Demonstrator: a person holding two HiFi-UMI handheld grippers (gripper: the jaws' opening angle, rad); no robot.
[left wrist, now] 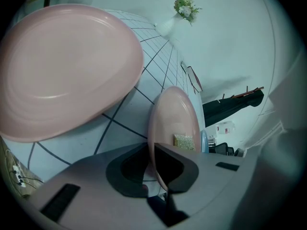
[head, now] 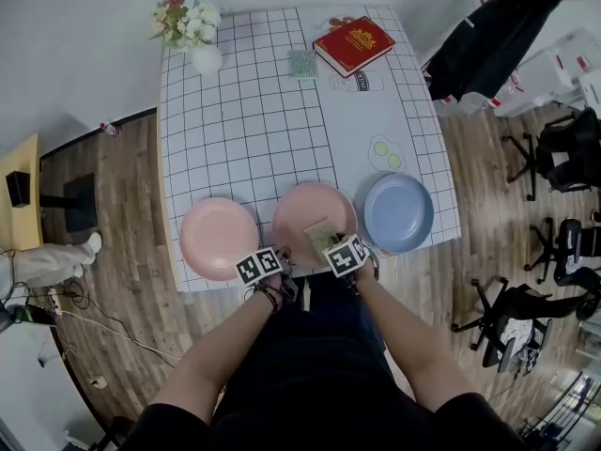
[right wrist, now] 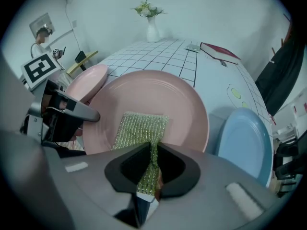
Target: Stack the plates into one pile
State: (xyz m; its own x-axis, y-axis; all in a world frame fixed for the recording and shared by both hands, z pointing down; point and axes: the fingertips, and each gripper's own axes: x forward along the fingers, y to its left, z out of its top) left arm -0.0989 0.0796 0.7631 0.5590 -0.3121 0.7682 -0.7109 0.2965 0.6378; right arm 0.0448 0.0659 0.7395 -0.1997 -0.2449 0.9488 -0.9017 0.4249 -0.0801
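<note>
middle pink plate (head: 305,205) lies straight ahead: left claw (left wrist: 156,164) pinches its near rim, right claw (right wrist: 153,169) clamps the green cloth (right wrist: 142,128) on it.

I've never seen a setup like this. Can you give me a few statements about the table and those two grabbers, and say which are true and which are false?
1. A left pink plate, a middle pink plate and a blue plate lie on the table. True.
2. The plates are already in one pile. False: they lie side by side.
3. The right gripper is shut on a scrubbing pad that rests on the middle pink plate. True.
4. The left gripper holds the blue plate. False: it is clamped on the middle pink plate's rim.
5. The red book rests on a plate. False: it lies at the table's far end, away from the plates.
</note>
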